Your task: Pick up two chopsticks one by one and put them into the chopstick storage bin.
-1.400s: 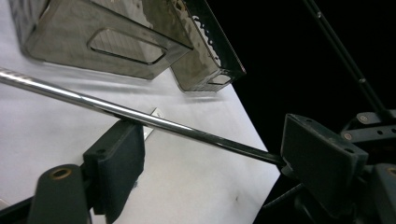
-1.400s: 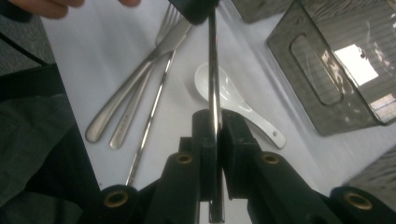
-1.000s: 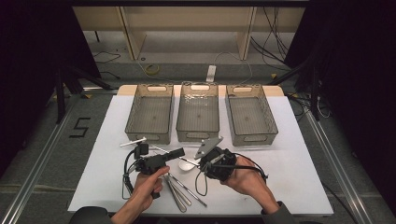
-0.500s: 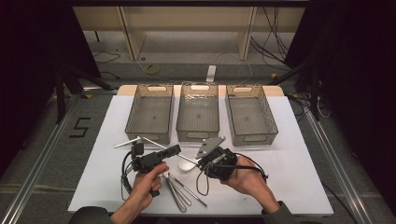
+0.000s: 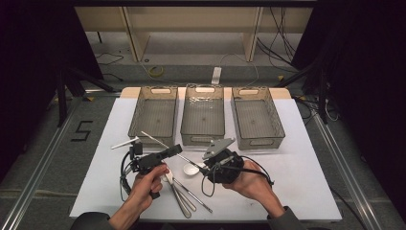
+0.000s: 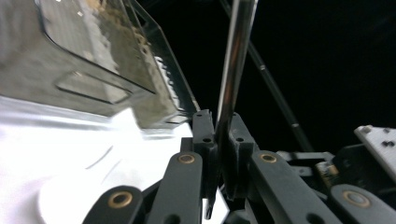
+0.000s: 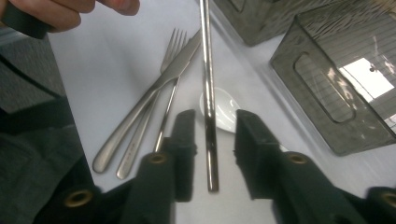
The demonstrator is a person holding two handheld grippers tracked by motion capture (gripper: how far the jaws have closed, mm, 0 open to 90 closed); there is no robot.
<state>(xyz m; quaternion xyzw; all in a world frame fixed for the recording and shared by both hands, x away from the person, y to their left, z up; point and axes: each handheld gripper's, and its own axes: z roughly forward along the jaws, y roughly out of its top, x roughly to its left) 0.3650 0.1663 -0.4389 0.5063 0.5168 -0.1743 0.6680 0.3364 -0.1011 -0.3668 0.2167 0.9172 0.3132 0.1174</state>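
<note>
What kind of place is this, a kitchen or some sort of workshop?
Probably a lab or recording studio rather than a kitchen: a white table stands among dark curtains, loose cables trail over the floor, and a floor mark reads 5. Cutlery and three baskets look staged.

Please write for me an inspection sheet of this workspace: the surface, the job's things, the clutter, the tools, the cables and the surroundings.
Surface: white table top, flat, no spills seen.
Job's things: metal chopstick passing from one tool to the other; three clear bins in a row behind, nothing seen inside.
Clutter: fork and knife lying together, white spoon, white utensil at the left.
Tools: left tool shut on the chopstick; right tool jaws have just been opening, apart from the chopstick between them.
Cables: black loops trail from each tool; more on the floor behind.
Surroundings: dark curtains, floor mark "5".
</note>
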